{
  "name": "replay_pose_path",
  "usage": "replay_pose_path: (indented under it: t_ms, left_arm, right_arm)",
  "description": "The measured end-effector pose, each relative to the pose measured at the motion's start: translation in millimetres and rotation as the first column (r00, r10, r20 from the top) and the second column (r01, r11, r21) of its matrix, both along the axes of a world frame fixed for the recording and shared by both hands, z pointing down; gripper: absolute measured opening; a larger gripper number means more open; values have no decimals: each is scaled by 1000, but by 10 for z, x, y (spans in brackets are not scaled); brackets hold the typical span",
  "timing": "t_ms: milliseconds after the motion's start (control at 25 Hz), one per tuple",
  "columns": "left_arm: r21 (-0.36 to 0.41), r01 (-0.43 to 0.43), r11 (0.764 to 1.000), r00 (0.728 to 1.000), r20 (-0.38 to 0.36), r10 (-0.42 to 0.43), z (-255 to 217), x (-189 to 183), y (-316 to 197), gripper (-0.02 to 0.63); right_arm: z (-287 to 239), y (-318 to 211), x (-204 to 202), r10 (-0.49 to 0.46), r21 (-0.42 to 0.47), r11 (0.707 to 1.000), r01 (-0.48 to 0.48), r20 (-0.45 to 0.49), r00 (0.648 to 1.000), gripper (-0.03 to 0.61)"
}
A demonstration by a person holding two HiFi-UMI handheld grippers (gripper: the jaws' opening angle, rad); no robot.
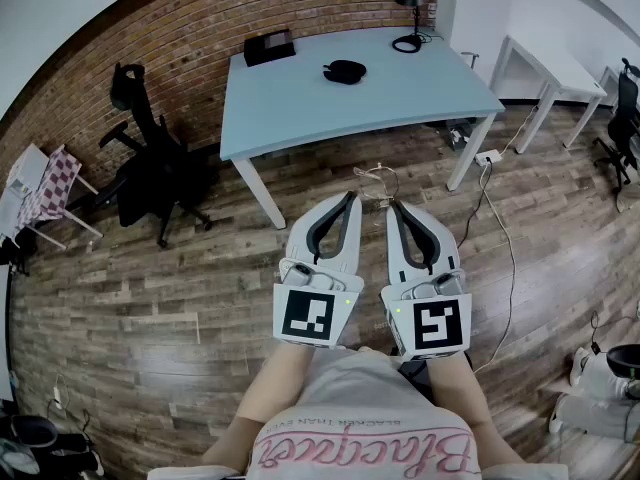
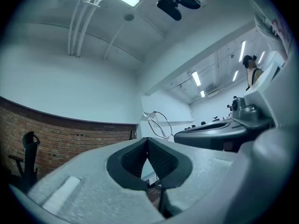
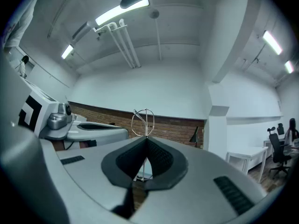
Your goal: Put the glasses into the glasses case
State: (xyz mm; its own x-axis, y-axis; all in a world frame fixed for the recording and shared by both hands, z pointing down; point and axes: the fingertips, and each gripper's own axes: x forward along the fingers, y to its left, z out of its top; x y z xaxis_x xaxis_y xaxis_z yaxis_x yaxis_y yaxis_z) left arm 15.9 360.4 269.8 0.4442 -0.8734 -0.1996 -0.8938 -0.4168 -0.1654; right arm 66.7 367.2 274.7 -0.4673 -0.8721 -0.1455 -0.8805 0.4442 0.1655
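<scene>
Glasses (image 1: 379, 181) with a thin wire frame stand pinched at the tip of the right gripper (image 1: 392, 205), held in the air over a wooden floor (image 1: 150, 298), close in front of the person. In the right gripper view the jaws are pressed together on a slim part of the frame, and the lenses' wire rims rise just past the tip. The left gripper (image 1: 351, 198) sits just beside it, on the left, its jaws closed together with nothing between them; the glasses show only beyond its tip and a little to the right.

The glasses case (image 1: 344, 70), a small dark oval, lies well apart from both grippers on the far pale blue desk (image 1: 300, 108). It is too small to tell whether it is open or closed. A black box (image 1: 269, 46) and a black lamp (image 1: 409, 8) also stand on the desk, and a black office chair (image 1: 150, 163) sits to the desk's left.

The step in hand appears to be carrying the glasses to the case. Next, the person probably needs to step toward the desk and bring both grippers over the case. If the case is closed, the free left gripper likely has to open it or steady it first.
</scene>
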Motion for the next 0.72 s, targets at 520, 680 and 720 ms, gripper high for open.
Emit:
replay_pose_path:
  t_ms: [520,680,720]
  left_arm:
    - [17,30,999,1000,3,-30,125,36,146,5]
    - [5,38,999,999,-9,-38,118,-10,7,5]
    - [5,39,999,999,-11,-39,117,-22,-47,5]
  right_arm:
    - [192,42,-17,-41,-52,998,40,-9,999,11]
    - [190,-93,-55,-50,-72,996,49,-9,999,11]
    - [190,-142,-69,-53,-71,996,52,-12,999,11]
